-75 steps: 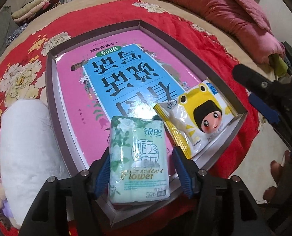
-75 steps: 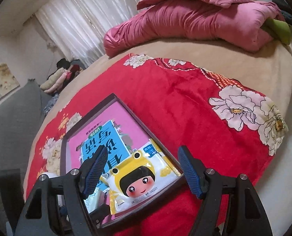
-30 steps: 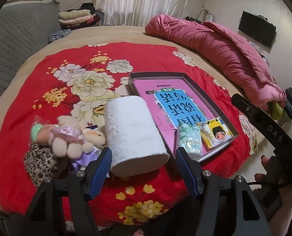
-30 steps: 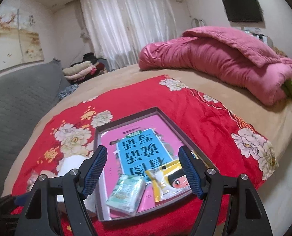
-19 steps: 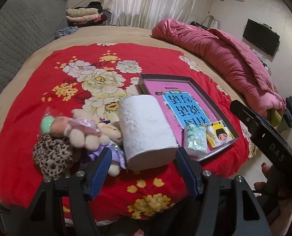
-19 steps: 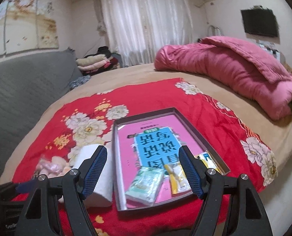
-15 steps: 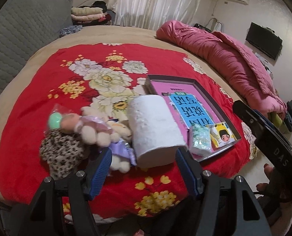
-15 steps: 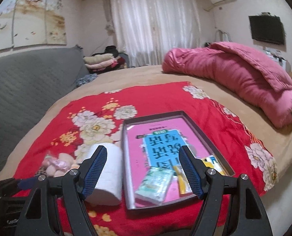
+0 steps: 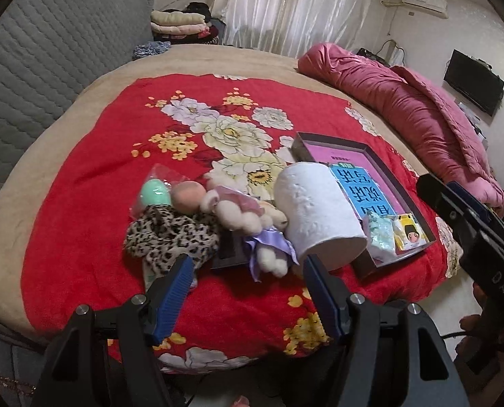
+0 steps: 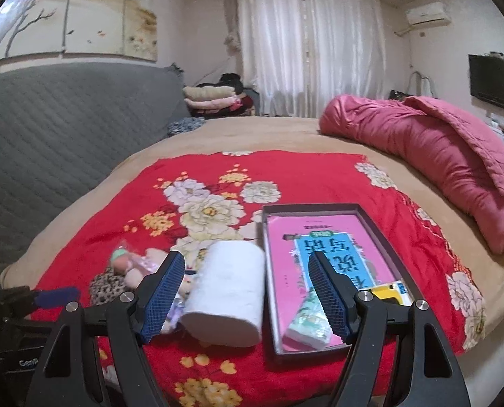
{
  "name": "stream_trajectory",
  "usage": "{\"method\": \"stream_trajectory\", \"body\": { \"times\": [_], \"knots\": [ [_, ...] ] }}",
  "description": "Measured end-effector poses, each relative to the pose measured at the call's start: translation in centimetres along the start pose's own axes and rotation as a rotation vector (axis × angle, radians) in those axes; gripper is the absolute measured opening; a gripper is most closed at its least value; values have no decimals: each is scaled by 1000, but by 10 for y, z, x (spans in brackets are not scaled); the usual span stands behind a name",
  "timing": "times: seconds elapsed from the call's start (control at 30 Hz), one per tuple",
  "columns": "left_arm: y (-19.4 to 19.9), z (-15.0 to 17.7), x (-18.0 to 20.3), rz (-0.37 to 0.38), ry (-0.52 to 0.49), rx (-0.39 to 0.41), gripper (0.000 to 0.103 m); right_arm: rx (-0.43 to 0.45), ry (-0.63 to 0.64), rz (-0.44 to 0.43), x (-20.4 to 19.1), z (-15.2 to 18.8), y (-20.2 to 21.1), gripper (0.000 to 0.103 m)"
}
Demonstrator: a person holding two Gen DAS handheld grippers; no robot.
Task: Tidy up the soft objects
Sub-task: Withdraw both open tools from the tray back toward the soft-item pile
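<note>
- Progress check: the dark shallow cardboard tray (image 10: 380,234) on the red floral blanket (image 9: 92,156) already holds my green-white tissue pack (image 9: 380,234) and a yellow cartoon-face packet (image 9: 409,235).
- Left outside: fat white paper roll (image 9: 316,213), cream plush doll (image 9: 238,210), leopard-print cloth (image 9: 170,234), all piled just beside the tray.
- Left gripper (image 9: 248,295) and right gripper (image 10: 246,293): jaws wide, nothing held.
- Writing: "DAS" on the right gripper's body, upside-down Chinese on the tray's blue panel.
</note>
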State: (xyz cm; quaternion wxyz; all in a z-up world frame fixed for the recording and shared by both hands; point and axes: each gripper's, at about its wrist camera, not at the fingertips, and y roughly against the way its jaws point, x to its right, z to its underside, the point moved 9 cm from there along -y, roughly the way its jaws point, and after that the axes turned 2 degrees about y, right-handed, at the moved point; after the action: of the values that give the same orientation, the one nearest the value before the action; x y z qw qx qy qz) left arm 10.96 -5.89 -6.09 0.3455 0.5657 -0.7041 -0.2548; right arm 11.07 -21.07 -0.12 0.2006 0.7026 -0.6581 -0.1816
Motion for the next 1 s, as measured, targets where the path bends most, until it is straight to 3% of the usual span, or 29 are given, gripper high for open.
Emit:
{"method": "stream_trajectory", "body": {
  "times": [0.37,0.57,0.73,1.0],
  "knots": [
    [-6,5,-58,-47,108,-27,67,-46,97,-81,-42,12,-6,77],
    [-16,10,-87,-31,181,-58,67,-90,113,-121,-53,24,-17,77],
    [-27,14,-88,42,237,-85,67,-122,103,-145,-57,32,-26,77],
    [-50,8,-80,24,192,-99,67,-161,117,-174,-64,42,-39,77]
  ]
}}
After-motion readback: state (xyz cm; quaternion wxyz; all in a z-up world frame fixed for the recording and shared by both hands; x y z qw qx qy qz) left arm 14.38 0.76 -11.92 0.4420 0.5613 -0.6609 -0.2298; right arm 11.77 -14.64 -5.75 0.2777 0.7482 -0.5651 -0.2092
